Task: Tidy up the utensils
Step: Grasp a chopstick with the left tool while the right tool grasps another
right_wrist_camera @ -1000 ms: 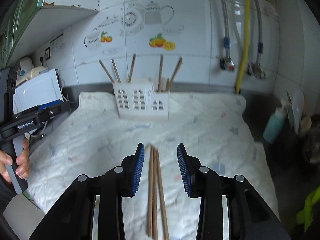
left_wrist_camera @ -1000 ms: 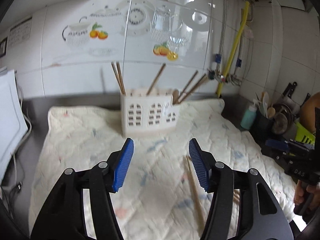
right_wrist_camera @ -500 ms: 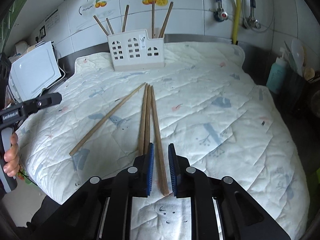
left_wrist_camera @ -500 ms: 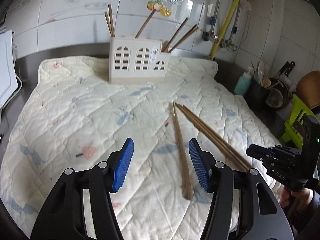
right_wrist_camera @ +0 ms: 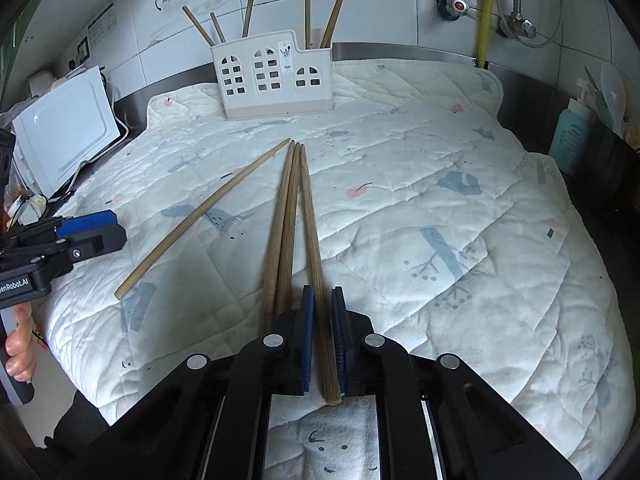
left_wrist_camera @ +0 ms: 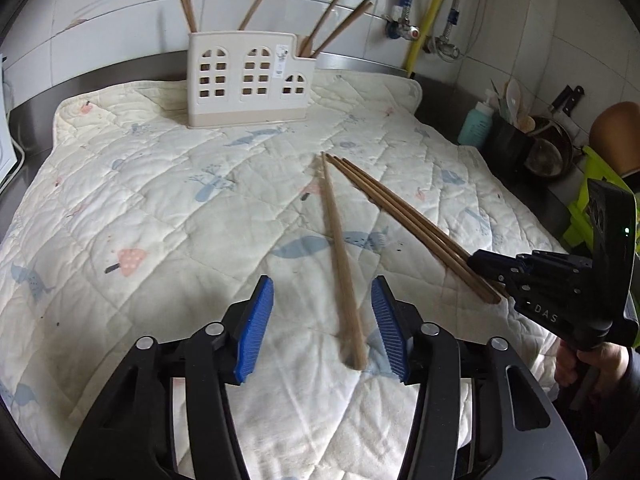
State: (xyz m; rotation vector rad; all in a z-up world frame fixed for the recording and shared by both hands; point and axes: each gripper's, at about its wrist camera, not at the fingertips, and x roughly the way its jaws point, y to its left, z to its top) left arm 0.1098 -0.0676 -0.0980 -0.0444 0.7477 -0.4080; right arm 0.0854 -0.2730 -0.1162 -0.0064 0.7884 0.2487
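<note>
A white utensil holder [left_wrist_camera: 248, 80] [right_wrist_camera: 276, 76] with several chopsticks standing in it sits at the back of the quilted cloth [left_wrist_camera: 140, 200]. One chopstick [left_wrist_camera: 340, 256] [right_wrist_camera: 200, 216] lies apart from the others. My left gripper [left_wrist_camera: 322, 320] is low over its near end with the jaws closing. The stick lies between the pads, close to the right one, and is not pinched. Three more chopsticks [left_wrist_camera: 400, 208] lie side by side. My right gripper [right_wrist_camera: 322, 294] is shut on the rightmost chopstick [right_wrist_camera: 312, 220]; the other two run under its left finger.
A white appliance [right_wrist_camera: 64, 132] with cables stands off the cloth's left edge. A teal bottle [right_wrist_camera: 570, 136] and a dark pot of kitchen tools [left_wrist_camera: 512, 148] stand at the right. A yellow pipe [right_wrist_camera: 486, 8] and taps run along the tiled wall.
Both grippers came down close to the cloth. The right jaws closed onto the rightmost chopstick of the three. The left jaws narrowed around the single chopstick.
</note>
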